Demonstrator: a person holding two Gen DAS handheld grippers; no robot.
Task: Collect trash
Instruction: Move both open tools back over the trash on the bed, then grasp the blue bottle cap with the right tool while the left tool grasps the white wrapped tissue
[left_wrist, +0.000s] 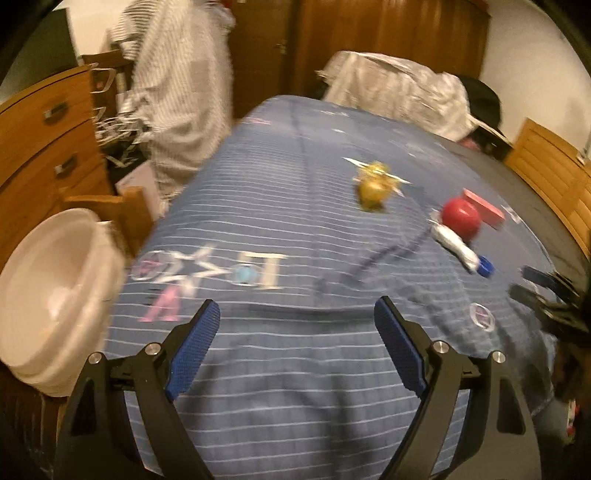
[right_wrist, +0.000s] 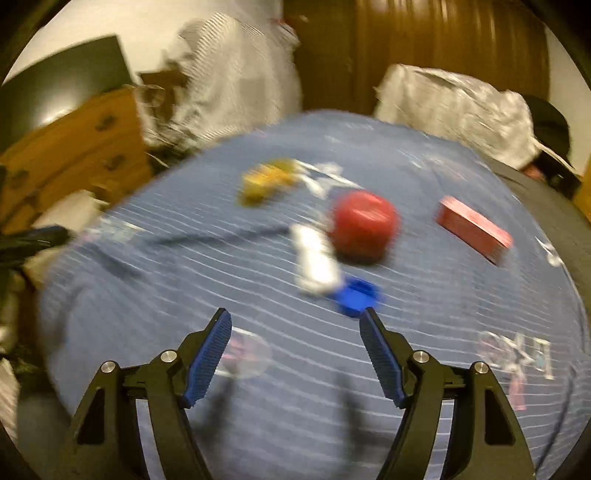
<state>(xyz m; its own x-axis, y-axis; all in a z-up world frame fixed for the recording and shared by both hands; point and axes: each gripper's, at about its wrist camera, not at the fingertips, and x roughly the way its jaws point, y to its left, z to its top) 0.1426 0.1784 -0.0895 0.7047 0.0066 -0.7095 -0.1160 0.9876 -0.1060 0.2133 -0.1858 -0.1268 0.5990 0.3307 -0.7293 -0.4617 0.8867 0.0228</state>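
The left gripper (left_wrist: 297, 317) is held open and empty over the blue striped bedspread (left_wrist: 295, 369); the right gripper (right_wrist: 295, 325) is likewise spread, nothing between its jaws. Just beyond the right gripper a blue cap (right_wrist: 356, 295) is seen, touching a white crumpled wrapper (right_wrist: 314, 258). Behind these lie a red round object (right_wrist: 364, 225), a pink box (right_wrist: 474, 229) and a gold wrapper (right_wrist: 266, 181). A white bin (left_wrist: 51, 295) is seen at the bed's left edge.
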